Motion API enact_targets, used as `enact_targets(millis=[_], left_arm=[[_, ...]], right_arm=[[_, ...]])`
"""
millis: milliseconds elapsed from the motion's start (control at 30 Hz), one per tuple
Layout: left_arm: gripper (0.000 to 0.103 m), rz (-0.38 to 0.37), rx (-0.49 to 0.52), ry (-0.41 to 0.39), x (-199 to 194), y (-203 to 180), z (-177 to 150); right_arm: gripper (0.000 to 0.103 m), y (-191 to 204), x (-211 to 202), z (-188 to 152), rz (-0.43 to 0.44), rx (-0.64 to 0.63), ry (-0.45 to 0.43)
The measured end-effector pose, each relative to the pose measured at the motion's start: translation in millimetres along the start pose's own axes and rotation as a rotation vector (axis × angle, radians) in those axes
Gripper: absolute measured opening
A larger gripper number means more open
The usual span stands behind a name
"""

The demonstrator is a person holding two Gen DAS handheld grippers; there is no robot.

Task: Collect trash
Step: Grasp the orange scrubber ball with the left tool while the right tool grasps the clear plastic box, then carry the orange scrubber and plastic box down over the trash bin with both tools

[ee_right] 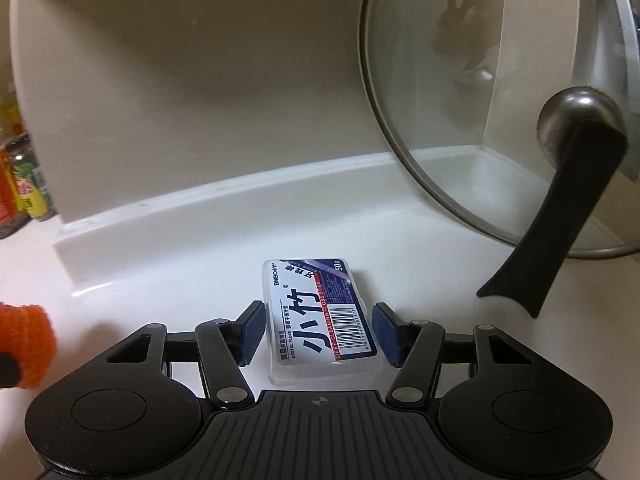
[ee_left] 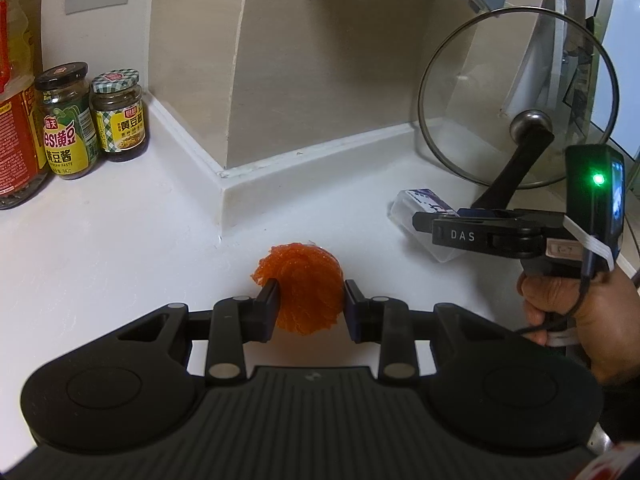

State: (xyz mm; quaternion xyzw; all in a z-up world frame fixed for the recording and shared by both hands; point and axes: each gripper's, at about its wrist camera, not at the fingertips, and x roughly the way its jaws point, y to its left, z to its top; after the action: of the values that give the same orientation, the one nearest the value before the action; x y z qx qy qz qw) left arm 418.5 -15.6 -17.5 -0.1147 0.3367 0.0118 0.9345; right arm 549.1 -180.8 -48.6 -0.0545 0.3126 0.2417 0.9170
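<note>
An orange mesh ball of crumpled netting hangs just above the white counter, and my left gripper is shut on it, one pad pressed into each side. The same orange ball shows at the left edge of the right wrist view. A clear dental floss box with a blue, red and white label lies flat on the counter. My right gripper straddles it, both blue pads close beside its long sides with a thin gap. In the left wrist view that right gripper sits over the box.
A glass pot lid with a black handle leans against the wall just right of the box. Sauce jars and a red-labelled bottle stand at the far left. A raised white backsplash ledge runs behind. A hand grips the right tool.
</note>
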Motion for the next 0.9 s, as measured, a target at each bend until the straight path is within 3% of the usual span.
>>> enact_targets(millis=[367, 900], left_arm=[[0.030, -0.048, 0.014, -0.023, -50.1, 0.6, -27.4], [0.030, -0.103, 0.034, -0.024, -164.7, 46.2, -109.9]], right_arm=[[0.058, 37.6, -83.7, -30.8, 0.048, 0.096, -0.017], [0.058, 137.4, -219.6, -104.9, 0.038, 0.159, -0.032]])
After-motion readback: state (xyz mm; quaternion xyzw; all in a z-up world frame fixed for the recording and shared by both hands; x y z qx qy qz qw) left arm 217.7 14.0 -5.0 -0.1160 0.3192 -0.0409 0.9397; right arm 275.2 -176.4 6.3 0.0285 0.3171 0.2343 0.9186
